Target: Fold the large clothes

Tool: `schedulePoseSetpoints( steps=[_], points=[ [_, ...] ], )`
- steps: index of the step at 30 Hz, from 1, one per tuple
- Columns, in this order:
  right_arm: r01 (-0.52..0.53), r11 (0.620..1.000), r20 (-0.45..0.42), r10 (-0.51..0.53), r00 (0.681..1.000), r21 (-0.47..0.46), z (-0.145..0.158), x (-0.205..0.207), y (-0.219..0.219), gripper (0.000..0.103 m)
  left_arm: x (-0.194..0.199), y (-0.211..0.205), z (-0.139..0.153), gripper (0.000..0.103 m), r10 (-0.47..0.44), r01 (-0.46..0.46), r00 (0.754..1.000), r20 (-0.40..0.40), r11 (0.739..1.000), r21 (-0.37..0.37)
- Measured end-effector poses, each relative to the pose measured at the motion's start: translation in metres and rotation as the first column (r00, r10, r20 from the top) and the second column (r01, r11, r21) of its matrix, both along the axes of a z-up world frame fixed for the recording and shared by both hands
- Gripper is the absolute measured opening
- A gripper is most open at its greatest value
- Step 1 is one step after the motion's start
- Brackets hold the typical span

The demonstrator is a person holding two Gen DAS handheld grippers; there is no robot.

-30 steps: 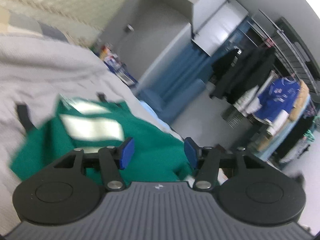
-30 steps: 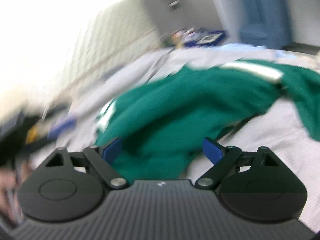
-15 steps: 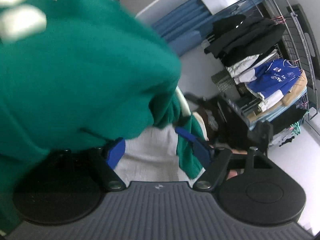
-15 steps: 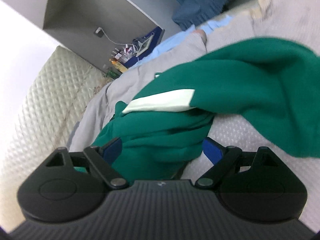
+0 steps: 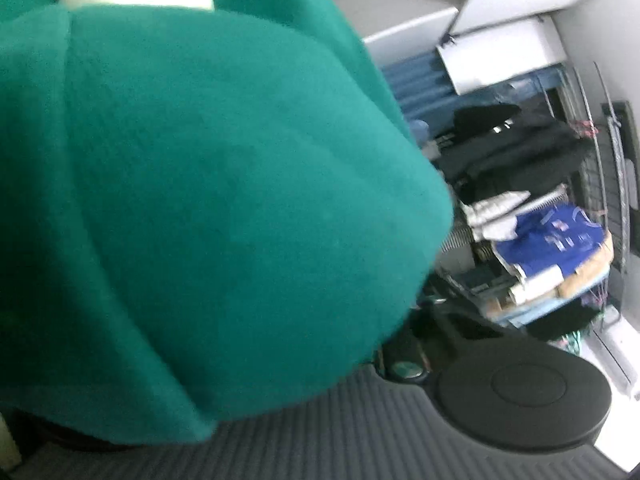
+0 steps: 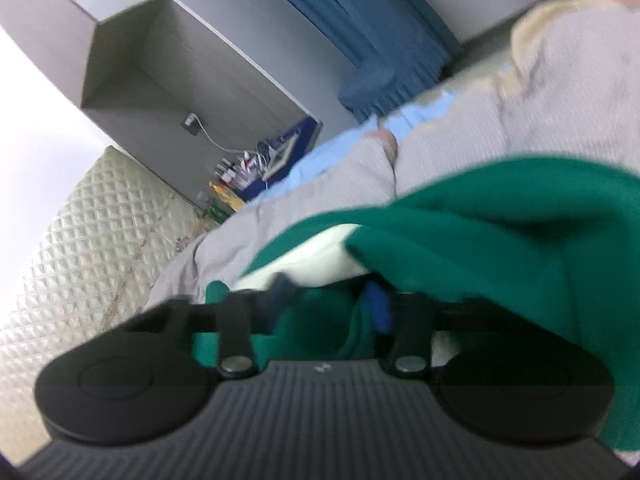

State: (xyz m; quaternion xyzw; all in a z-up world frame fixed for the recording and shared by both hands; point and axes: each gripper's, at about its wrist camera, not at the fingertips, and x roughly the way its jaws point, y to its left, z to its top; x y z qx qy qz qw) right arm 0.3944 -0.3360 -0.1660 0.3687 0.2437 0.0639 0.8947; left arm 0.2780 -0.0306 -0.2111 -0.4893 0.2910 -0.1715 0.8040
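A green garment (image 5: 208, 184) with white patches lies bunched on the grey bedspread (image 6: 460, 140). In the left wrist view it fills most of the picture and drapes over my left gripper (image 5: 316, 320), hiding both fingers; the jaws are shut with the cloth gathered right at them. In the right wrist view a fold of the green garment (image 6: 500, 240) with a white patch (image 6: 316, 256) sits between the blue pads (image 6: 378, 308) of my right gripper (image 6: 328, 300). Its jaws are closing and pinch the cloth.
A clothes rack (image 5: 552, 240) with dark and blue clothes stands to the right beyond the bed. A quilted headboard (image 6: 100, 240), a cluttered bedside shelf (image 6: 260, 164) and a blue curtain (image 6: 380, 40) lie at the far end.
Both grippers dropped into the green garment and their jaws went from wide apart to closed on the cloth. The garment now covers the left camera's view.
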Motion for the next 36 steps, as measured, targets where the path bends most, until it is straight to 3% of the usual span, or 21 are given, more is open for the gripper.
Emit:
schedulePoseSetpoints(
  steps=[3, 6, 10, 19, 22, 24, 26, 29, 32, 33, 35, 36],
  points=[
    [0.008, 0.999, 0.072, -0.004, 0.997, -0.046, 0.016, -0.008, -0.003, 0.009, -0.005, 0.008, 0.016, 0.006, 0.033, -0.035, 0.998, 0.052, 0.999, 0.041],
    [0.009, 0.997, 0.116, 0.000, 0.993, -0.076, 0.029, -0.015, -0.003, 0.008, -0.014, 0.023, 0.036, 0.005, 0.054, -0.059, 0.993, 0.102, 0.997, 0.047],
    [0.015, 0.999, 0.139, -0.008, 0.990, -0.048, 0.043, -0.033, -0.007, 0.006, -0.045, 0.055, 0.068, 0.004, 0.106, -0.123, 0.974, 0.203, 0.990, 0.075],
    [0.099, 0.993, 0.275, -0.078, 0.958, -0.063, 0.084, -0.103, -0.014, 0.005, -0.114, 0.149, 0.103, 0.003, 0.288, -0.286, 0.928, 0.238, 0.957, -0.046],
    [0.173, 0.983, 0.227, -0.154, 0.962, -0.064, 0.083, -0.114, -0.021, 0.005, -0.133, 0.183, 0.098, 0.003, 0.368, -0.361, 0.907, 0.206, 0.930, -0.070],
    [0.217, 0.973, 0.132, -0.205, 0.970, -0.082, 0.075, -0.107, -0.029, 0.006, -0.129, 0.191, 0.092, 0.003, 0.400, -0.393, 0.904, 0.151, 0.917, -0.072],
    [0.239, 0.964, 0.005, -0.240, 0.971, -0.121, 0.061, -0.093, -0.035, 0.006, -0.122, 0.190, 0.084, 0.003, 0.400, -0.397, 0.910, 0.106, 0.916, -0.054],
    [0.247, 0.963, -0.155, -0.262, 0.953, -0.108, 0.036, -0.076, -0.045, 0.007, -0.117, 0.197, 0.075, 0.004, 0.390, -0.383, 0.918, 0.068, 0.919, -0.089],
    [0.247, 0.962, -0.188, -0.265, 0.946, -0.113, 0.032, -0.072, -0.046, 0.009, -0.114, 0.201, 0.072, 0.004, 0.383, -0.378, 0.921, 0.073, 0.923, -0.070],
    [0.245, 0.962, -0.176, -0.263, 0.949, -0.117, 0.035, -0.075, -0.043, 0.012, -0.115, 0.202, 0.072, 0.004, 0.381, -0.377, 0.922, 0.071, 0.924, -0.065],
    [0.226, 0.967, -0.140, -0.241, 0.960, -0.118, 0.046, -0.078, -0.035, 0.028, -0.112, 0.205, 0.071, 0.008, 0.376, -0.371, 0.925, 0.063, 0.926, -0.076],
    [0.207, 0.971, -0.117, -0.221, 0.968, -0.117, 0.052, -0.086, -0.027, 0.048, -0.112, 0.208, 0.068, 0.016, 0.374, -0.368, 0.925, 0.063, 0.926, -0.086]
  ],
)
